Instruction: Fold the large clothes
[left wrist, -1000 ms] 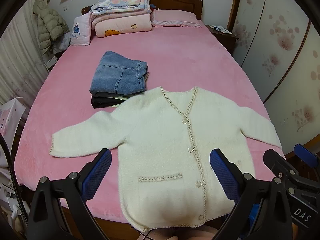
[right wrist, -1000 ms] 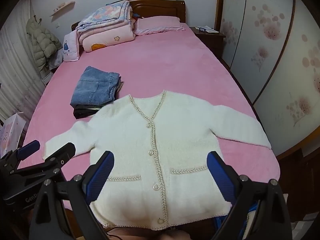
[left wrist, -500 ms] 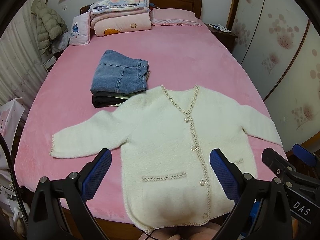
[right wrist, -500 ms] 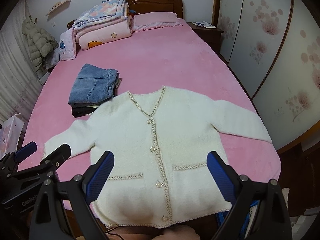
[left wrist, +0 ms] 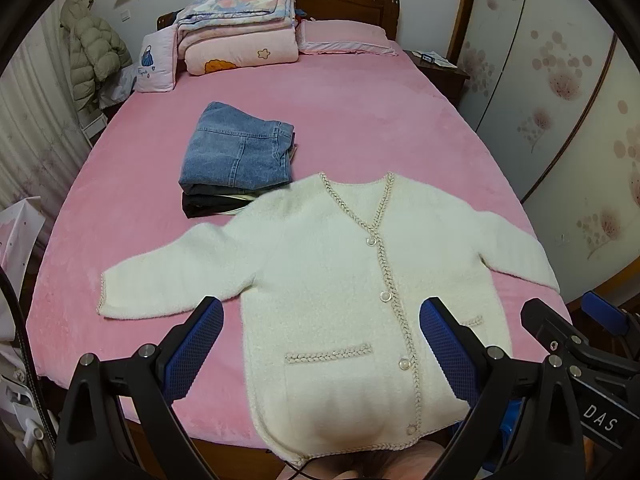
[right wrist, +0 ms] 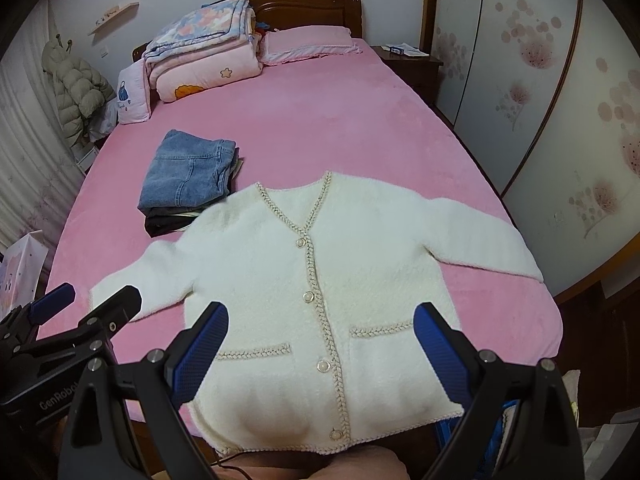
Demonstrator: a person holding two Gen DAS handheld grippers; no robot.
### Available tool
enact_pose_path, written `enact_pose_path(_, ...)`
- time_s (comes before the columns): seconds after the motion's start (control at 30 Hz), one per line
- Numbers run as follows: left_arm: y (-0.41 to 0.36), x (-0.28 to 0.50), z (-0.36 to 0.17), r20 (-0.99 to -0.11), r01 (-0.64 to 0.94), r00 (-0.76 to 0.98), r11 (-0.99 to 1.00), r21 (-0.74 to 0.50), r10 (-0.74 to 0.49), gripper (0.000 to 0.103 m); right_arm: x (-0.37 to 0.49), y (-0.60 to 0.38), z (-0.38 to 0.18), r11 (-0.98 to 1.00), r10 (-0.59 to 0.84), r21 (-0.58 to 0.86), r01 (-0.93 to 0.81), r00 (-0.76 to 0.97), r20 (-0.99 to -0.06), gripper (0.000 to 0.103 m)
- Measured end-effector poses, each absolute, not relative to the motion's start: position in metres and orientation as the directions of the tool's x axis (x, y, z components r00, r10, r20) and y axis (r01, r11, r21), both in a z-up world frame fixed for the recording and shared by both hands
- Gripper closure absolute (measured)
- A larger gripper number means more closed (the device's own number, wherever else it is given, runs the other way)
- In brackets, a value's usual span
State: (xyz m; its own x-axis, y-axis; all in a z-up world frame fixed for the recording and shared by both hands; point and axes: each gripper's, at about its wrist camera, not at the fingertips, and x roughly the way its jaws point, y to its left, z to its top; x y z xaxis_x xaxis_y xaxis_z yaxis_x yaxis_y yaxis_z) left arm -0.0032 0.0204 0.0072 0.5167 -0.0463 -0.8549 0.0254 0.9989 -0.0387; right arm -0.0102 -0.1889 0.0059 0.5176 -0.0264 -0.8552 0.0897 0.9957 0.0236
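The cream cardigan is spread flat at the bed's near edge, folded jeans at 11 o'clock, both tools — left tool, right tool — held wide open above its hem.

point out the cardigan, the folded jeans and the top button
cardigan (left wrist: 328, 264), left wrist view, on its left front panel
folded jeans (left wrist: 236, 152), left wrist view, on the top denim face
top button (right wrist: 300, 243), right wrist view, on the button's centre
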Motion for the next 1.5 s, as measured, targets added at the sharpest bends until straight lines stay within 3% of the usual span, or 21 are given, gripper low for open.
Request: enact_pose_path(1.5, 0.019, -0.006, 0.015, -0.840, 0.128, 0.533, 0.991, -0.042, -0.105, 0.005, -0.028, -0.185, 0.017, 0.986, -0.058, 0.034, 0.161, 0.536, -0.842, 0.009)
